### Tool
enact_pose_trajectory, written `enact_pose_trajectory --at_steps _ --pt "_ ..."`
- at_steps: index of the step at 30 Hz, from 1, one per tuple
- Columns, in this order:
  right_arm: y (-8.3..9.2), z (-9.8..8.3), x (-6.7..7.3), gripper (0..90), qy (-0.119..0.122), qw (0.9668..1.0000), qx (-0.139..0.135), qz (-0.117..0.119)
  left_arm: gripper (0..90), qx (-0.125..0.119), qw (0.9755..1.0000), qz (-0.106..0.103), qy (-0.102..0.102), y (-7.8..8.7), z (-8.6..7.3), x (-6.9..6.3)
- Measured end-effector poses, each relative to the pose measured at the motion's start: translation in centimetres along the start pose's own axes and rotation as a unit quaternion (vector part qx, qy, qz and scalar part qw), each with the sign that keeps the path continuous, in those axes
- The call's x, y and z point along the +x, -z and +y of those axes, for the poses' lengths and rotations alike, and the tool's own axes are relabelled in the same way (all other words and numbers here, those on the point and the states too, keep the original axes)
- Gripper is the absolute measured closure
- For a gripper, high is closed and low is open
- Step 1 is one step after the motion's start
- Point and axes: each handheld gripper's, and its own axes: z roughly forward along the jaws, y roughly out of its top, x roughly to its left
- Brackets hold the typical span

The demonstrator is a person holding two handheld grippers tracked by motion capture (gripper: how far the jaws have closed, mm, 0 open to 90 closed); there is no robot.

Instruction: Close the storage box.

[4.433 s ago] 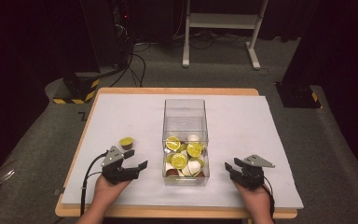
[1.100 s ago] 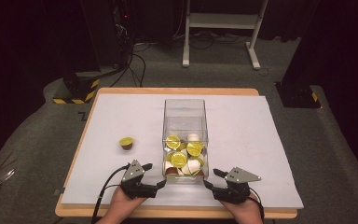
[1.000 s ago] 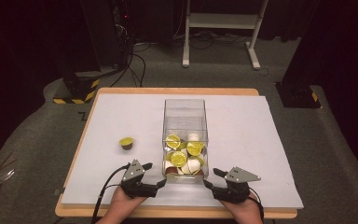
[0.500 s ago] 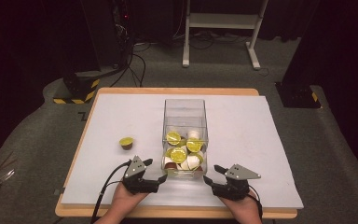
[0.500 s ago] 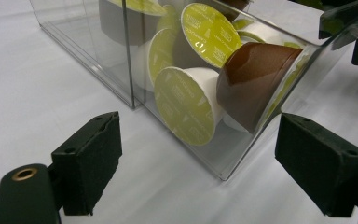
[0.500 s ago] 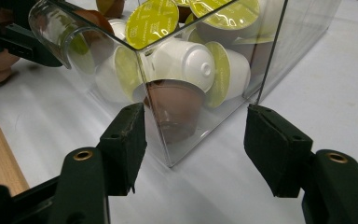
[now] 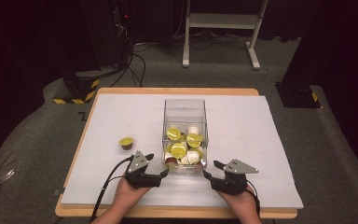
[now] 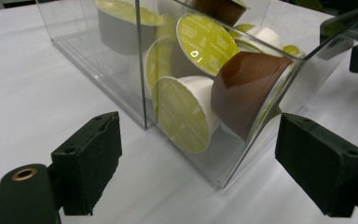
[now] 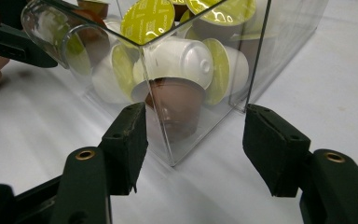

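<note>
Fingers of the left gripper (image 7: 161, 164) and right gripper (image 7: 210, 170) stand spread, each straddling a near corner of the clear capsule box (image 7: 185, 112) at the surface's (image 7: 261, 140) near edge, pinching nothing.

Clear plastic box (image 7: 185, 112) at frame centre on the tabletop, near end raised, yellow-lidded white and brown capsules (image 7: 178, 150) piled inside.

- On the green foil lid (image 8: 204, 43) of one coffee capsule in the clear box (image 8: 140, 60), you can see blocks of small print, too fine to read.
- Your right gripper view shows another green lid (image 9: 148, 19) with similar print, also unreadable.
</note>
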Motion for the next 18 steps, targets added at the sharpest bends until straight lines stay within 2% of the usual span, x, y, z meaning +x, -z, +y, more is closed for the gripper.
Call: enact_pose_trajectory --at_steps 9,18 --pt "-0.6 0.4 -0.4 38.9 -0.012 0.9998 0.0 -0.015 15.0 -0.005 1.0 0.005 0.003 -0.7 0.4 0.1" --pt "-1.3 0.8 -0.5 37.5 -0.001 0.9993 0.01 -0.035 15.0 -0.006 0.9999 0.011 0.003 -1.3 0.8 0.5"
